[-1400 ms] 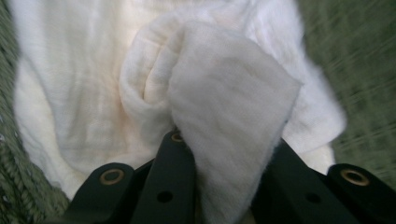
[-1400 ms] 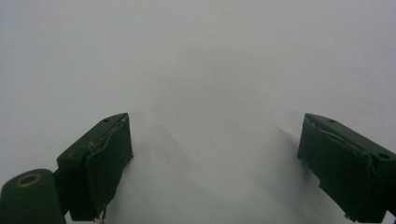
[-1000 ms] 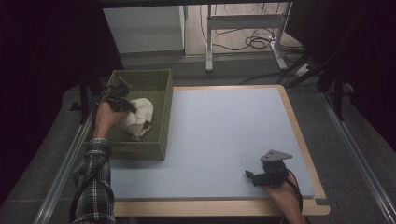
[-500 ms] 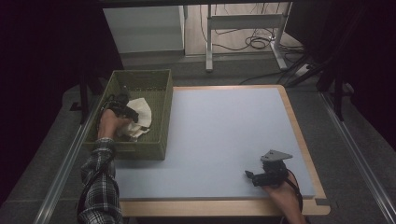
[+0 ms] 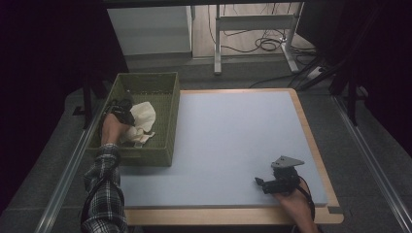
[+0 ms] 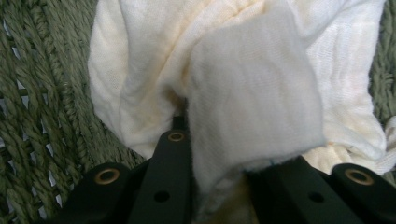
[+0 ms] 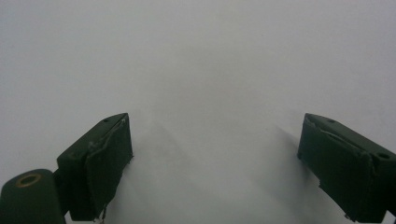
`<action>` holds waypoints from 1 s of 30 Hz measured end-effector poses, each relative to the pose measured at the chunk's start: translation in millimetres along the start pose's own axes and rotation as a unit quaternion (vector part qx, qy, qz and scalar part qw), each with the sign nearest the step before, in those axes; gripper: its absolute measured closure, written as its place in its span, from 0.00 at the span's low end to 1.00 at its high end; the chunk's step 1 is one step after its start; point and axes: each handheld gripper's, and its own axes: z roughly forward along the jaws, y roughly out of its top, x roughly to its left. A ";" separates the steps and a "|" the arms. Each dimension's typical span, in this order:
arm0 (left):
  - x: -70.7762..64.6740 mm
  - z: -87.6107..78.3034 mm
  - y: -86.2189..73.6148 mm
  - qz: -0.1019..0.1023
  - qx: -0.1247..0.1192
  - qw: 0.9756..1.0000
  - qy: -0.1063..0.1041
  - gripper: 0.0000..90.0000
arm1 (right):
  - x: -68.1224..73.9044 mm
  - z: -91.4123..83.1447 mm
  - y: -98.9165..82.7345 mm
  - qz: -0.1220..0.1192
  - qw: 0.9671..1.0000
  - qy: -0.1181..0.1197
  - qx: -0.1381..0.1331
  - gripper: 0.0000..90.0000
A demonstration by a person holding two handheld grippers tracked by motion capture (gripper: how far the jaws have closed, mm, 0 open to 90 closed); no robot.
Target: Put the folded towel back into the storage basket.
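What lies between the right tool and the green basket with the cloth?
In the high view, just bare blue-grey mat separates the right tool from the green basket holding the cloth.

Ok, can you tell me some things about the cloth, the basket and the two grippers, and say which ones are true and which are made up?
1. The white cloth lies inside the green basket. True.
2. The left gripper has just closed and pinches a fold of the cloth. True.
3. The right gripper holds a second cloth. False: its jaws stand wide apart with nothing between them, over the bare blue mat.
4. The basket sits in the middle of the mat. False: it stands at the mat's left edge.
5. The right gripper is near the front right corner of the mat. True.
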 end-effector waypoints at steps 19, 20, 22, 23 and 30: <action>-3.9 -62.0 -16.4 0.010 -0.124 0.985 -0.124 0.92 | 0.0 -0.1 0.0 0.000 1.000 0.000 0.000 0.11; -5.7 -71.8 -19.3 0.016 -0.135 0.982 -0.129 0.92 | 0.0 0.0 0.0 0.000 1.000 0.000 0.000 0.11; -7.5 -81.0 -22.2 0.021 -0.144 0.980 -0.134 0.92 | -0.1 -0.1 0.0 -0.001 1.000 0.000 0.001 0.11; -7.5 -81.0 -22.2 0.021 -0.144 0.980 -0.134 0.92 | -0.1 -0.1 0.0 -0.001 1.000 0.000 0.001 0.11; -15.7 -115.1 -32.3 0.042 -0.177 0.972 -0.146 0.92 | -0.1 -0.1 0.0 -0.001 1.000 0.000 0.001 0.11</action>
